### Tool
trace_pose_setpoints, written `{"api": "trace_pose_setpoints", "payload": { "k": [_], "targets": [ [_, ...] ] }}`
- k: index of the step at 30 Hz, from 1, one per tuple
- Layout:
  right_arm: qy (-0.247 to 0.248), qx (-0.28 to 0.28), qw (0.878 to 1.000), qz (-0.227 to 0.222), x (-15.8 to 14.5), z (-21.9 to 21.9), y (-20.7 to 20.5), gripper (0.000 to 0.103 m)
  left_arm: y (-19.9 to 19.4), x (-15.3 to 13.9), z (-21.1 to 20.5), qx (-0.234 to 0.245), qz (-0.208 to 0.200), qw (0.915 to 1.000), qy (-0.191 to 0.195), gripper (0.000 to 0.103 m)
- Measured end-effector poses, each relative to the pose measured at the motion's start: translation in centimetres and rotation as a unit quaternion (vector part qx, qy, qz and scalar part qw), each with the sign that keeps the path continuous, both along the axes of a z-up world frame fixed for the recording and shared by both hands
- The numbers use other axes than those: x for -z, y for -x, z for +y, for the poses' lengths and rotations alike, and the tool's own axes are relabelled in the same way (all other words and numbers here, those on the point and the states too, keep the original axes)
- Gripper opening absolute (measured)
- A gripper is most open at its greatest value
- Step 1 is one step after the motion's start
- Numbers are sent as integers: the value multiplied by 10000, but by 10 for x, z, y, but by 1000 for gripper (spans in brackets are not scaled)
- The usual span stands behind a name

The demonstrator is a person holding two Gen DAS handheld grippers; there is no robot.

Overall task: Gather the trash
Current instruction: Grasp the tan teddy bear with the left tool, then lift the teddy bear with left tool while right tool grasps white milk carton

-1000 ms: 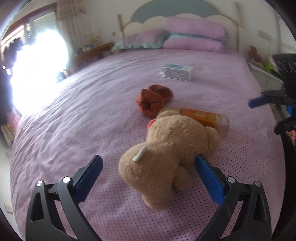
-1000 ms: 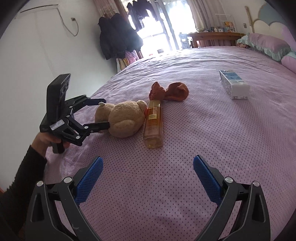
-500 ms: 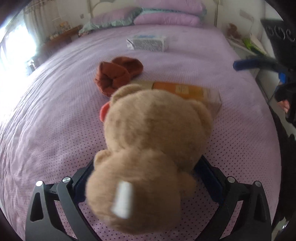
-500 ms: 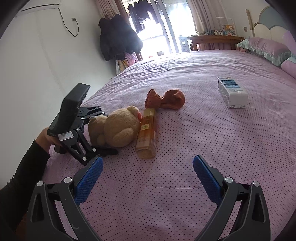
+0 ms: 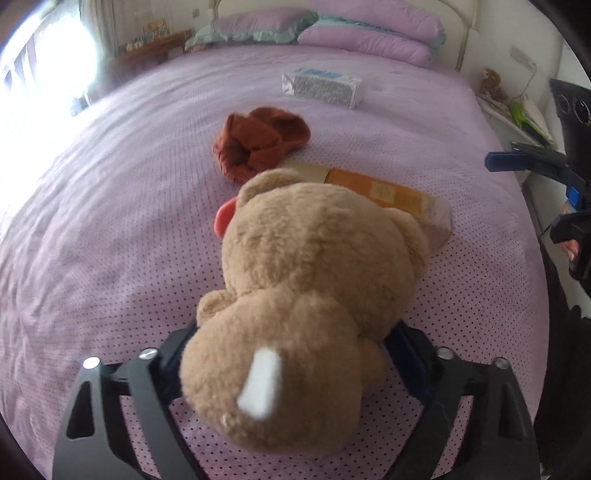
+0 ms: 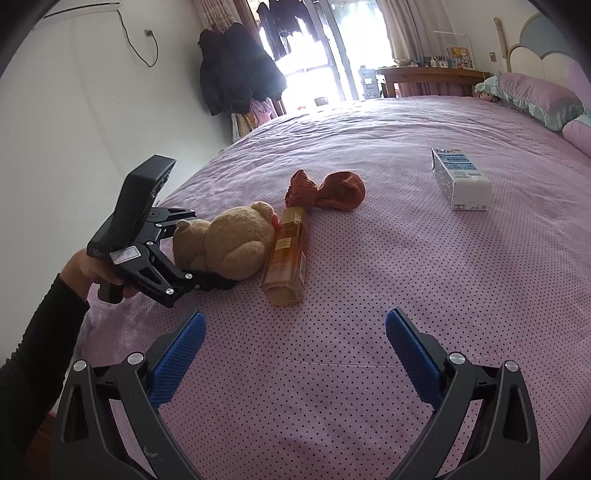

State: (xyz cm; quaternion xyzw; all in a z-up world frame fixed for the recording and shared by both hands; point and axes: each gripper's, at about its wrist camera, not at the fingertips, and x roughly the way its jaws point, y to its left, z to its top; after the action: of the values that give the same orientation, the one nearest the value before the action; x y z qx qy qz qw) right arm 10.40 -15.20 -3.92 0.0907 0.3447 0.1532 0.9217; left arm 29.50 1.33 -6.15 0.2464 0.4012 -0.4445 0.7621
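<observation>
A tan teddy bear (image 5: 314, 266) lies face down on the purple bed (image 6: 406, 277). My left gripper (image 5: 295, 328) straddles the bear's body; its jaws are closing and the pads touch the plush on both sides. From the right wrist view, the left gripper (image 6: 210, 251) reaches the bear (image 6: 236, 240) from the left. An amber bottle (image 6: 286, 254) lies against the bear's head, with a rust-brown sock (image 6: 332, 188) just past it. A white and blue carton (image 6: 461, 177) lies farther up the bed. My right gripper (image 6: 295, 321) hovers open over bare cover near the bed's foot.
Purple pillows (image 5: 369, 33) line the headboard. A bedside stand (image 5: 517, 110) flanks the bed on the right. Dark coats (image 6: 236, 70) hang by the bright window, with a wooden desk (image 6: 424, 74) beyond. A black sleeve (image 6: 37, 332) holds the left gripper.
My left gripper came down and forward over the bear, which now fills the space between its jaws, and the jaws have narrowed onto it. The right gripper stayed put.
</observation>
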Motion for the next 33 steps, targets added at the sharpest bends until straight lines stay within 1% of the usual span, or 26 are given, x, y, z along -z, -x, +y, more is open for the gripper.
{"api": "trace_pose_setpoints", "payload": {
  "k": [2,5,9,12,14,18,23,27,30,32,33],
  "targets": [
    [13,-7,10000,0,0,0,-1,94,6,-2,4,-75,-122,9999,76,83],
    [33,-37,10000,-17,0,-2,-2,94,14,-3,12,-212,-252,9993,159,82],
    [-18,3,10000,-41,0,-7,-5,94,23,-5,26,-462,-319,9975,433,81],
    [-44,19,10000,-60,-1,-11,-5,94,32,-12,38,-647,-393,9944,736,81],
    [-31,1,10000,-88,-2,-13,-6,94,38,-19,49,-818,-510,9907,962,81],
    [7,-47,9998,-176,-4,-17,-13,94,43,-33,58,-1056,-611,9852,1201,81],
    [91,-41,9997,-235,-12,-26,-42,94,42,-43,45,-1116,-761,9820,1323,81],
    [278,281,9989,-259,-17,-51,-69,94,36,-49,30,-1078,-715,9784,1614,81],
    [506,658,9961,-296,-17,-75,-94,94,31,-54,12,-969,-742,9775,1722,81],
    [604,808,9946,-230,-14,-87,-114,94,27,-56,0,-866,-729,9773,1790,81],
    [606,863,9943,-178,-13,-94,-125,91,25,-58,-8,-814,-714,9770,1835,81]
  ]
}}
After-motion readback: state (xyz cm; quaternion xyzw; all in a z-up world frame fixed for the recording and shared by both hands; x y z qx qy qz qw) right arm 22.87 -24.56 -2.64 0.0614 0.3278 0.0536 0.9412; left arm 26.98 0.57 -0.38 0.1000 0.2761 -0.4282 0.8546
